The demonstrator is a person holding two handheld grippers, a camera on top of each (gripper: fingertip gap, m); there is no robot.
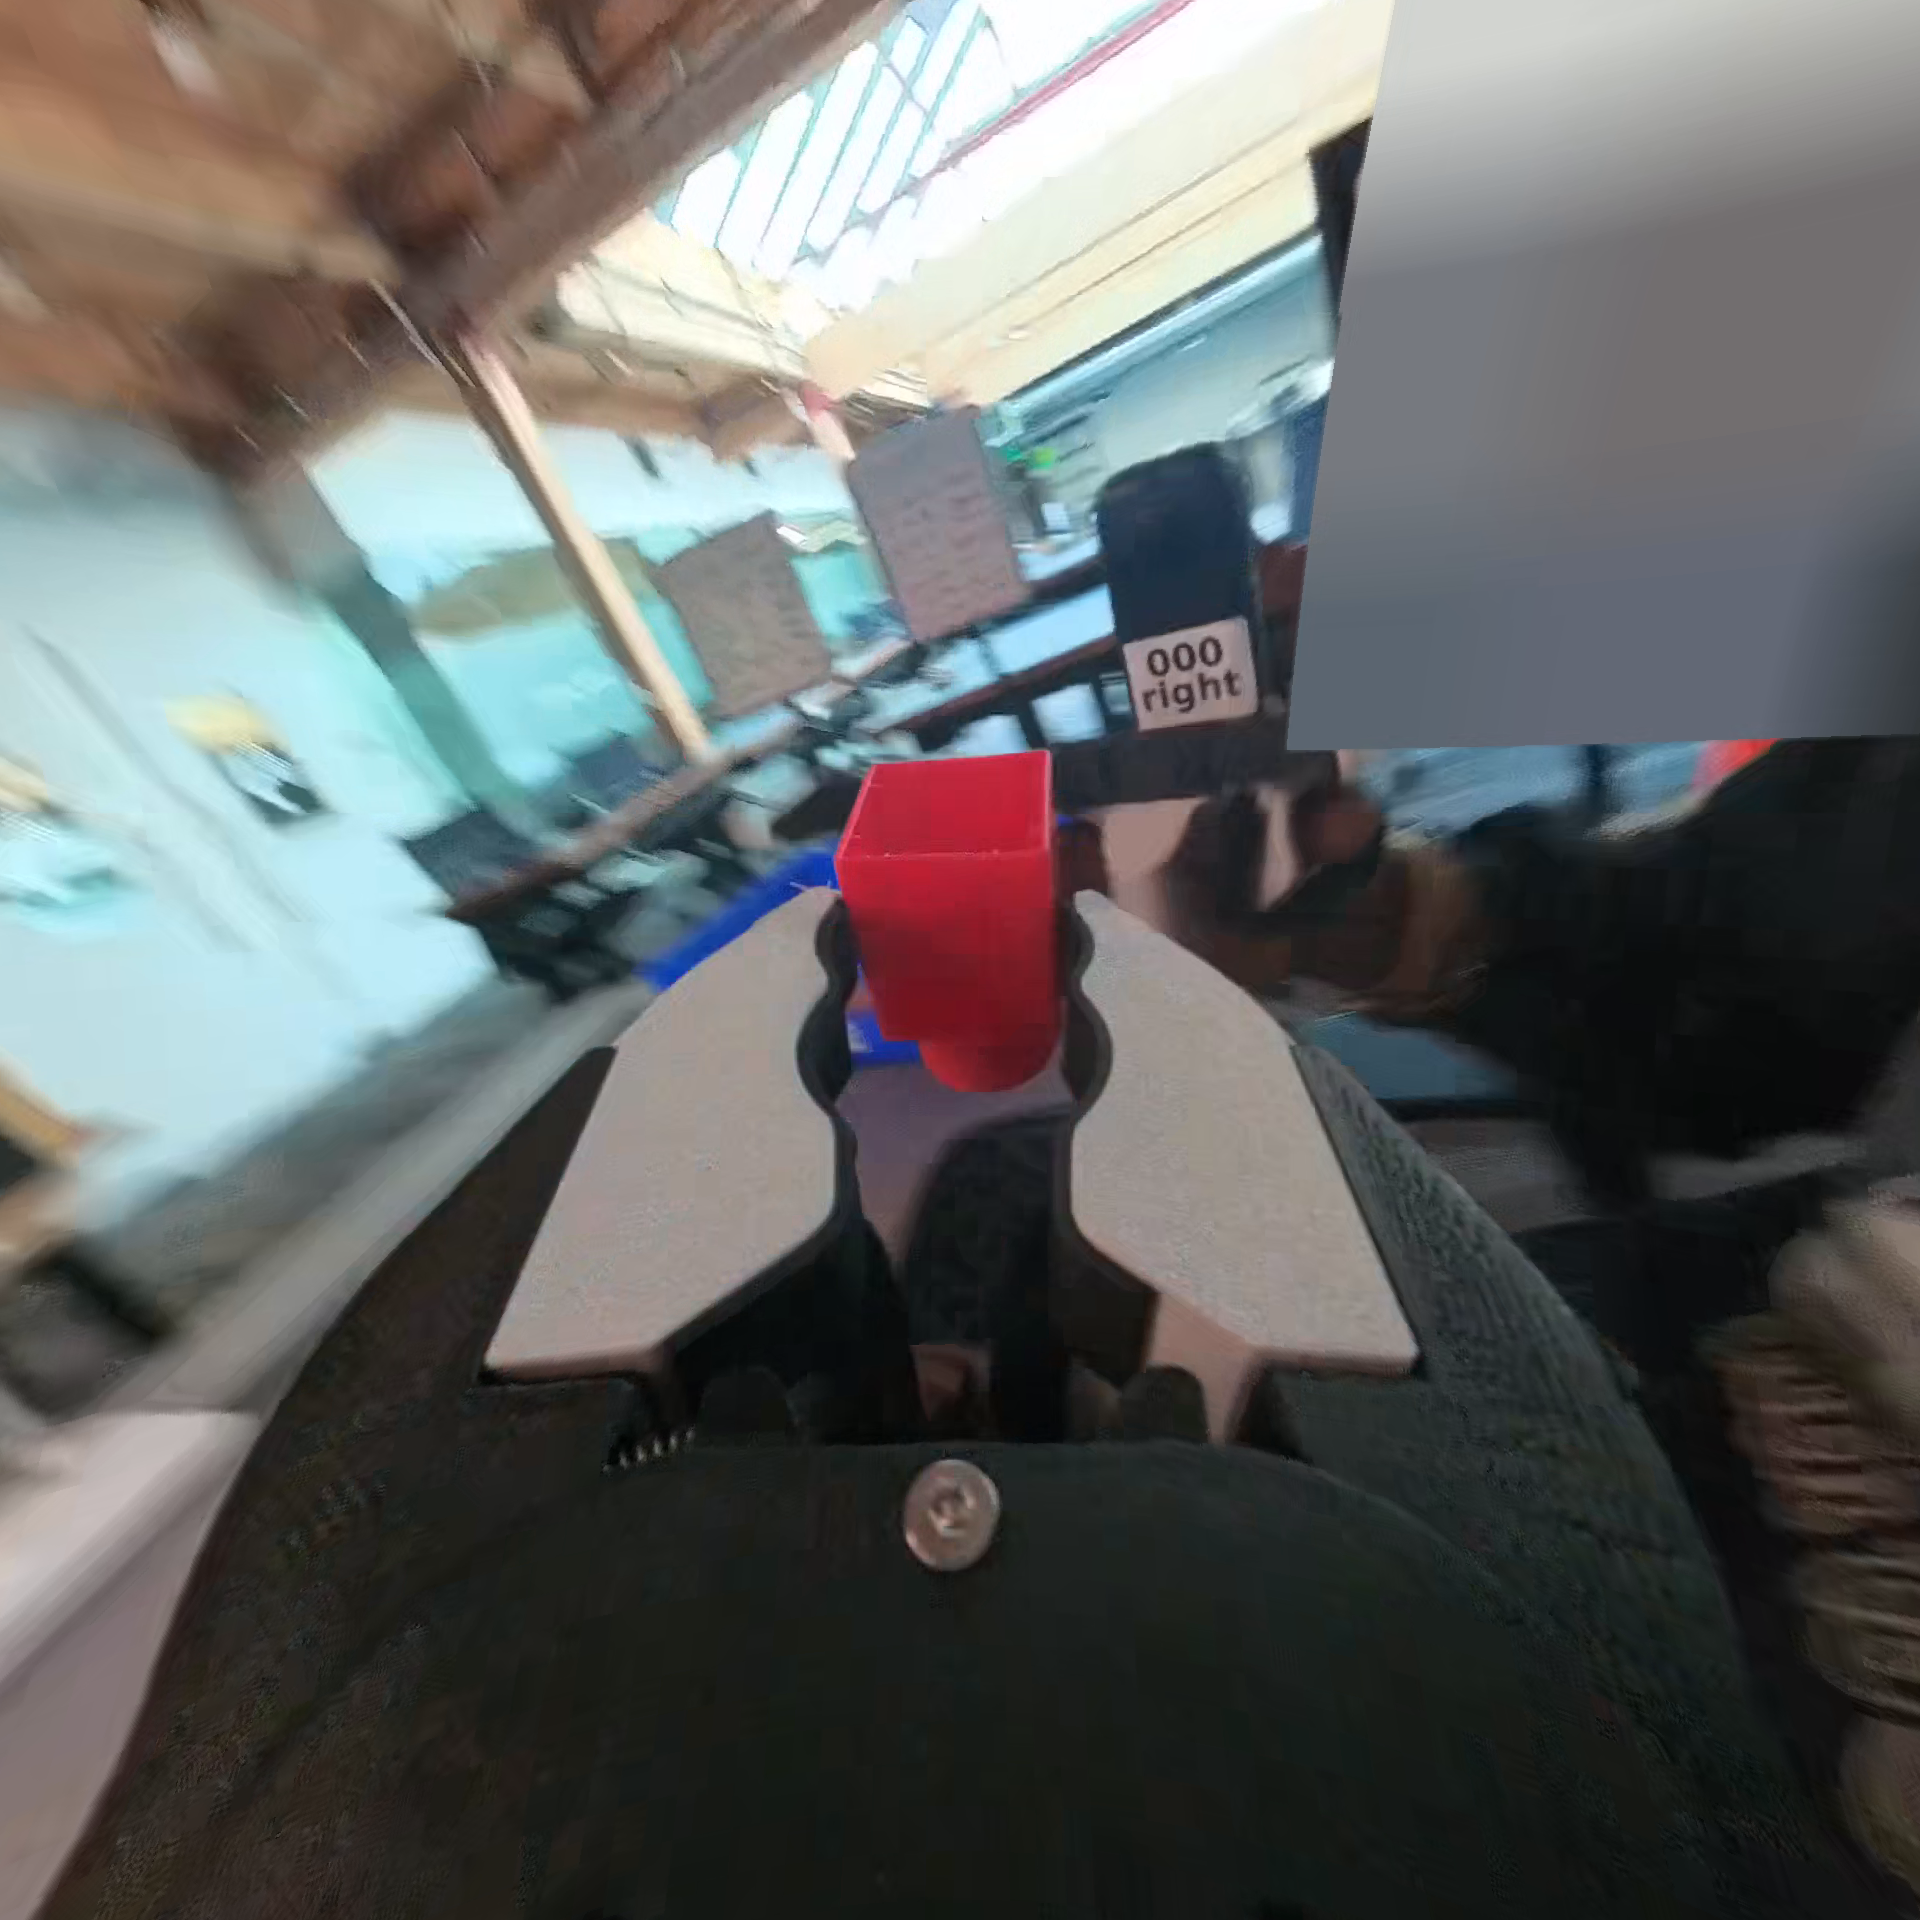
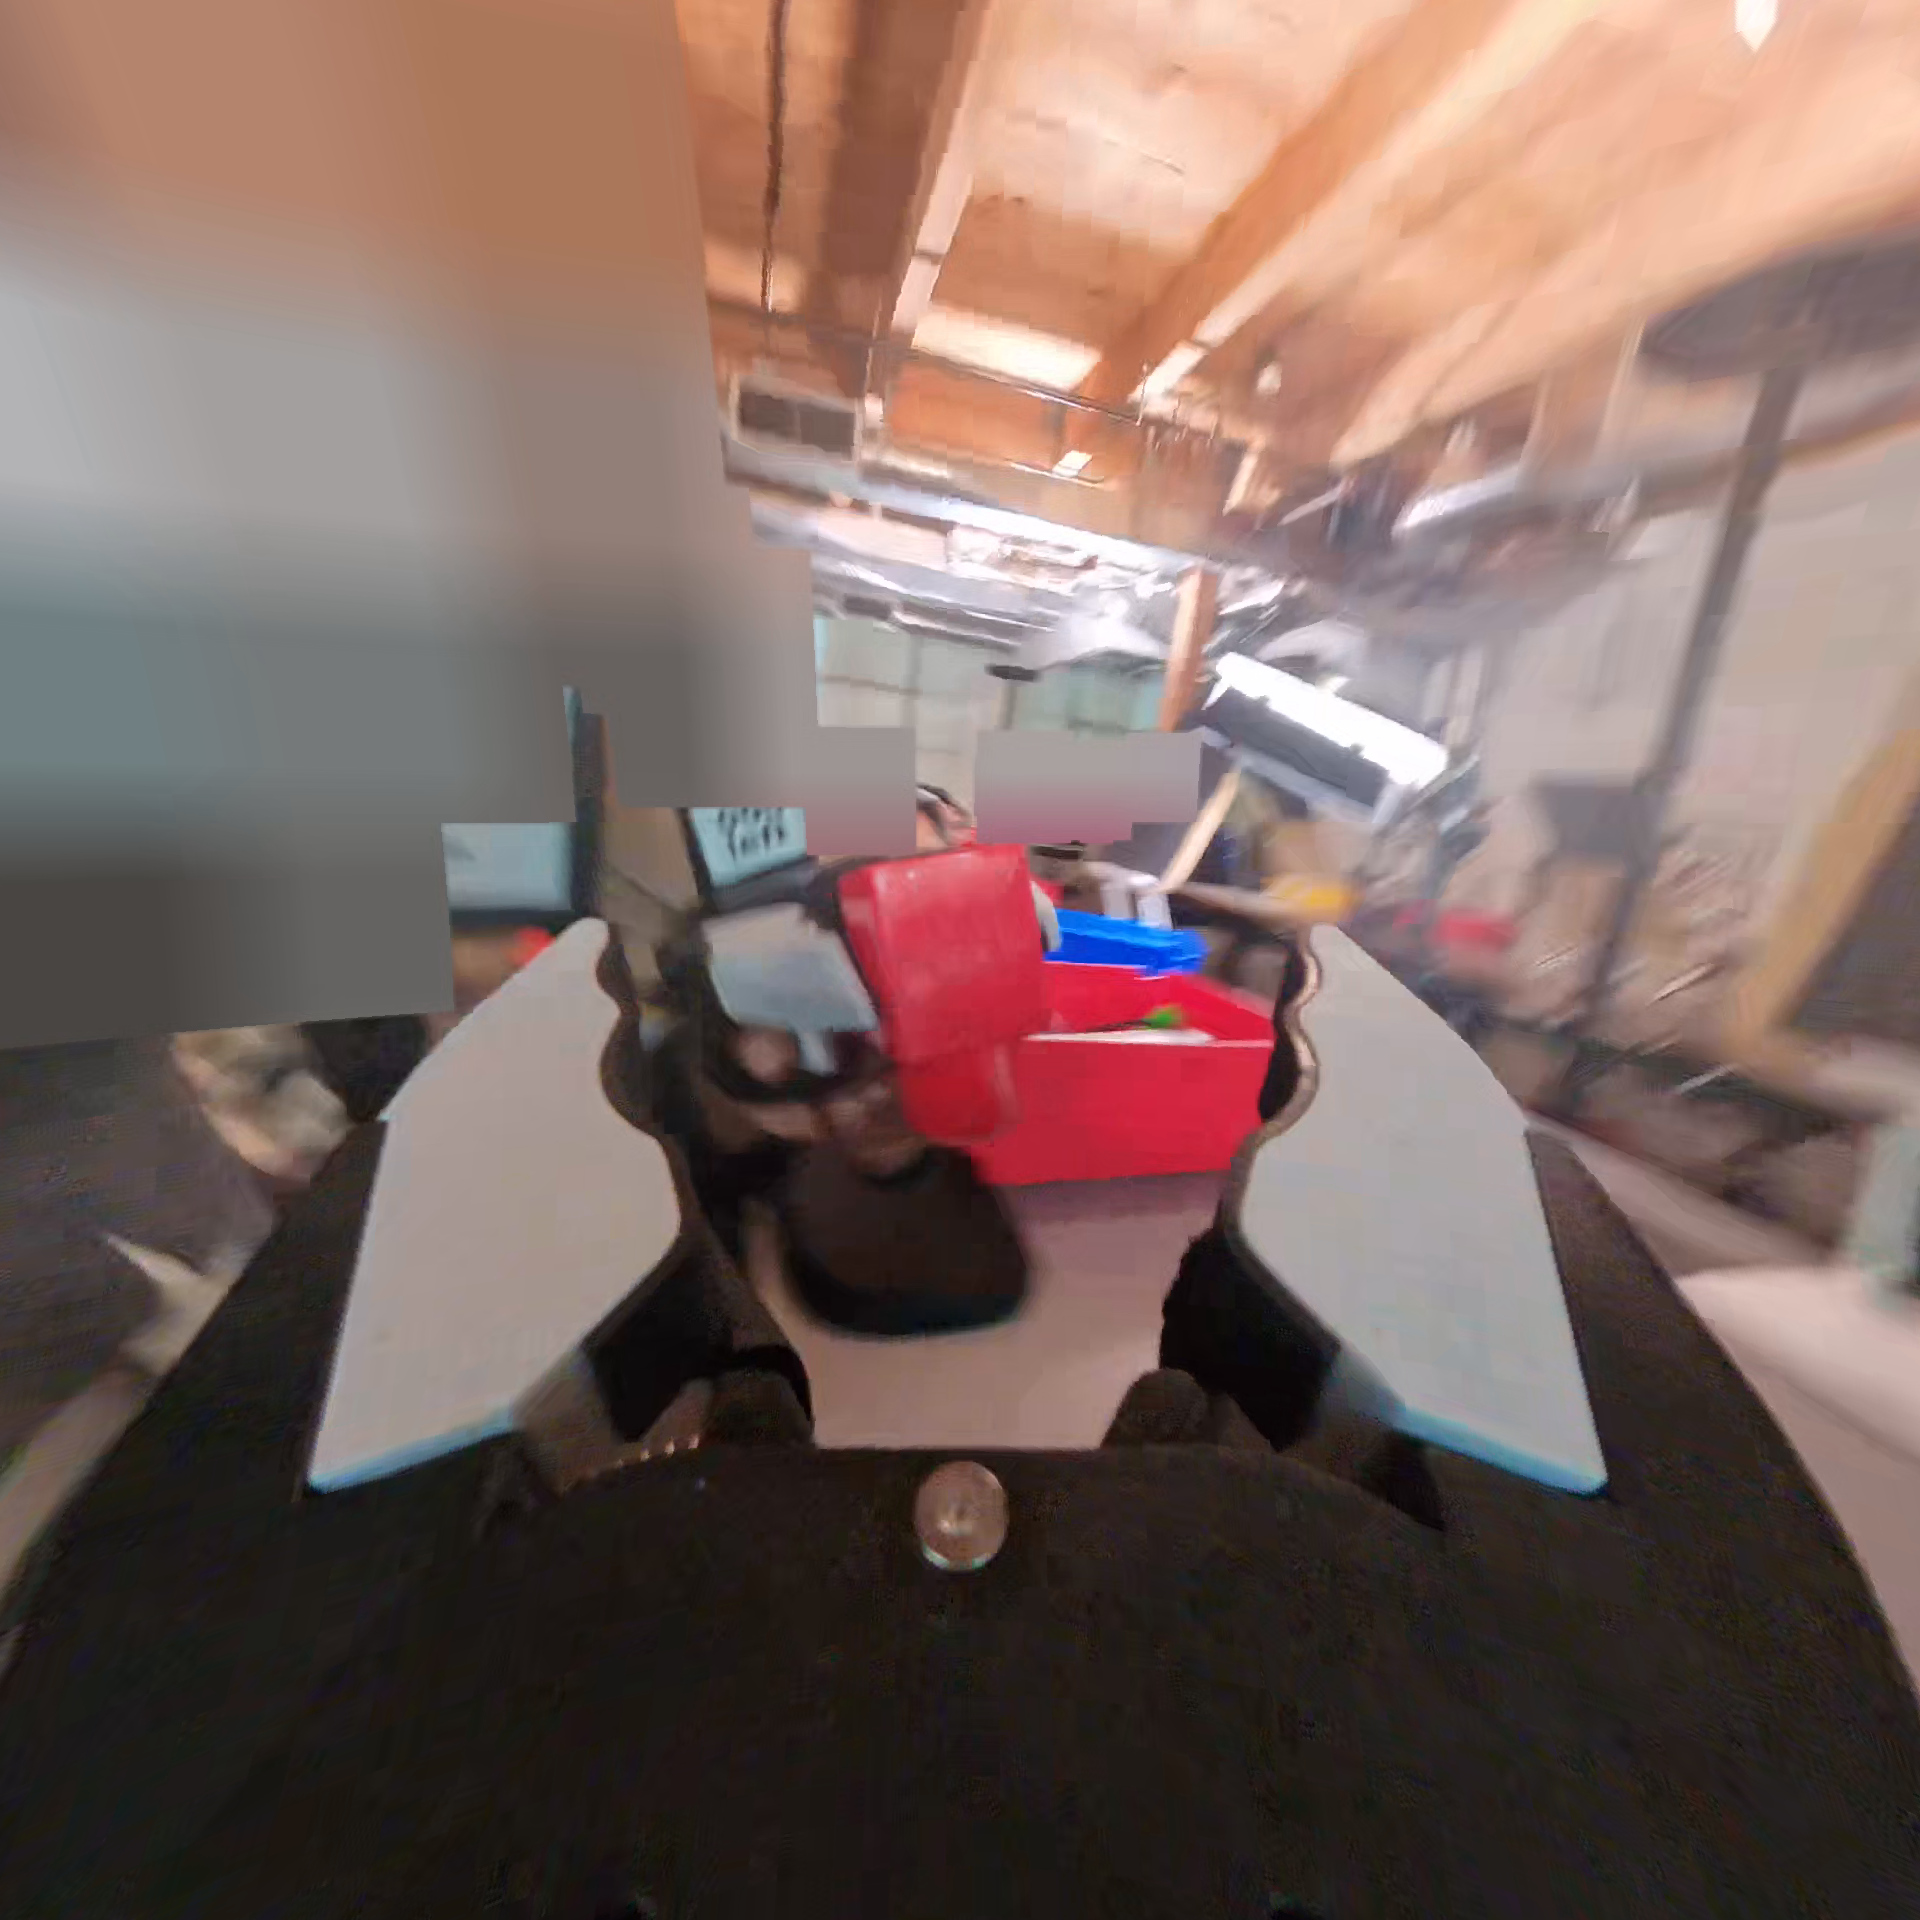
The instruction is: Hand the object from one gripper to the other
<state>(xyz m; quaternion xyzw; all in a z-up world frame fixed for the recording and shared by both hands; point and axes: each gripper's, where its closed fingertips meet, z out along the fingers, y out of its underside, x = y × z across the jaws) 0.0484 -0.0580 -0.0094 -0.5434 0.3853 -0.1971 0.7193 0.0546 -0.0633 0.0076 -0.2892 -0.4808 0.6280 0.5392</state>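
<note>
item: red square cup with round stub base [image 1: 951, 914], clamped between the grey fingers of the left gripper [image 1: 956, 935], open mouth up, held in the air. right gripper [image 2: 951, 997]: jaws spread wide, nothing between them, cup [image 2: 951, 987] just ahead and apart. far background: red bin [image 2: 1132, 1091], blue bin [image 2: 1127, 943], both blurred.

We are looking at a workshop interior, much of it blurred. Daylight is pouring through a skylight [image 1: 914, 145] set among wooden ceiling beams [image 2: 1226, 239]. A pale wall [image 1: 177, 831] is running along the left, long desks [image 1: 997, 665] are stretching into the distance, and red [image 2: 1132, 1101] and blue [image 2: 1127, 945] bins are sitting beyond.
</note>
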